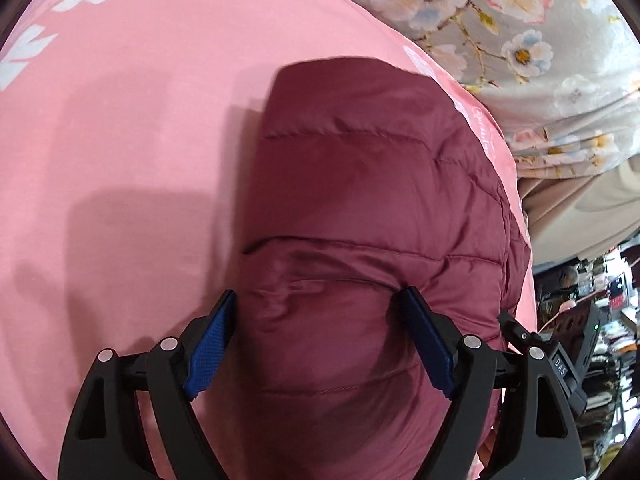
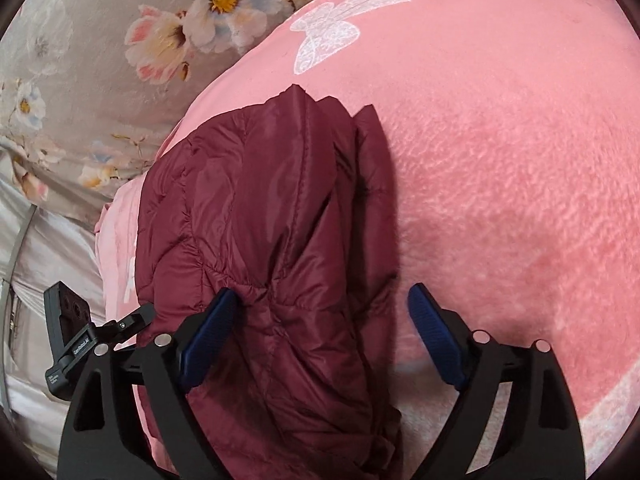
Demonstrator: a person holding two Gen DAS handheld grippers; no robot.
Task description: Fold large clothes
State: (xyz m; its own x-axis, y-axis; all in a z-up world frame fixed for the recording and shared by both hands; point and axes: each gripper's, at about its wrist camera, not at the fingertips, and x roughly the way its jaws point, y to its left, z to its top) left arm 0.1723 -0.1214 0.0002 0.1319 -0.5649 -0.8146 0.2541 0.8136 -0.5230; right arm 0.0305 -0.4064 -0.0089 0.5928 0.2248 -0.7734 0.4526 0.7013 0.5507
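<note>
A maroon quilted puffer jacket (image 1: 360, 184) lies folded into a narrow bundle on a pink blanket (image 1: 120, 140). My left gripper (image 1: 316, 294) stands open just above the jacket's near end. The puffy fabric bulges between its blue pads (image 1: 208, 344) without being pinched. In the right wrist view the same jacket (image 2: 256, 208) runs away from me with its pointed end farthest off. My right gripper (image 2: 320, 290) is open too. Its left pad (image 2: 208, 340) sits against a gathered seam, and its right pad hangs over the pink blanket (image 2: 500, 160), clear of the fabric.
A grey floral sheet (image 1: 500, 20) borders the blanket beyond the jacket and also shows as the floral sheet (image 2: 80, 80). A black mount (image 2: 68, 340) sticks out at the left. Cluttered shelves (image 1: 600, 320) lie past the bed's edge. White butterfly print (image 2: 340, 32) marks the blanket.
</note>
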